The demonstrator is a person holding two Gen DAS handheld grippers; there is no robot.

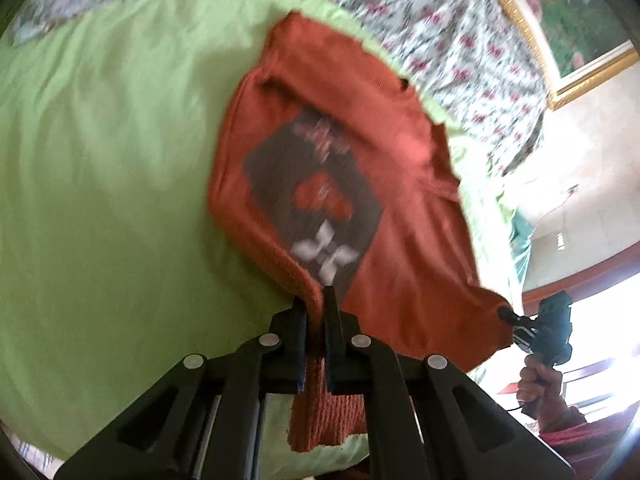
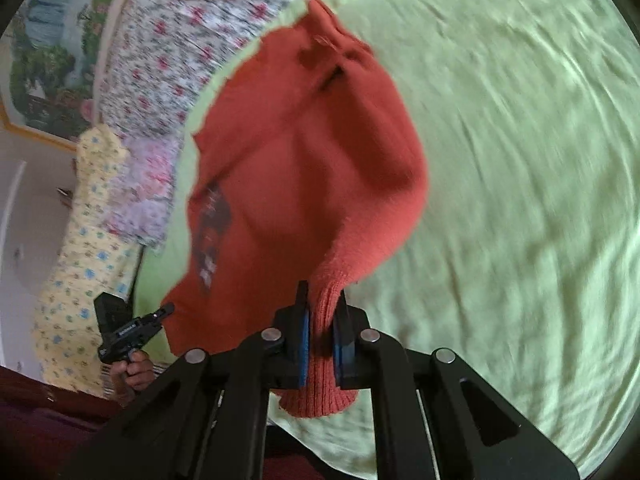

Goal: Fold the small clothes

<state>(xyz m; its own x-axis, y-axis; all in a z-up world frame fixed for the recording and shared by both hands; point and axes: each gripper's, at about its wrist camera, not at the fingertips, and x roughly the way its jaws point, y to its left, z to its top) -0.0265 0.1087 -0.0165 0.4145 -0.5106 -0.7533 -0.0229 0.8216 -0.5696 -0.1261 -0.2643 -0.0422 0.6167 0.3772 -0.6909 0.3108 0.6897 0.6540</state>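
Note:
A small orange-red knit sweater (image 1: 400, 184) with a dark square print hangs stretched between my two grippers above a light green sheet (image 1: 100, 168). My left gripper (image 1: 314, 300) is shut on the ribbed hem at one corner. My right gripper (image 2: 322, 292) is shut on the ribbed hem (image 2: 320, 384) at the other corner. The sweater's back (image 2: 304, 152) fills the right wrist view. The right gripper also shows in the left wrist view (image 1: 504, 312), clamped on the far corner. The left gripper shows in the right wrist view (image 2: 168, 307) at the sweater's edge.
A floral blanket (image 1: 432, 24) lies along the far side of the green sheet (image 2: 520, 160). A yellow patterned cloth (image 2: 80, 248) and a pink floral pillow (image 2: 148, 196) sit at the bed's edge. A framed picture (image 1: 568, 20) hangs on the wall.

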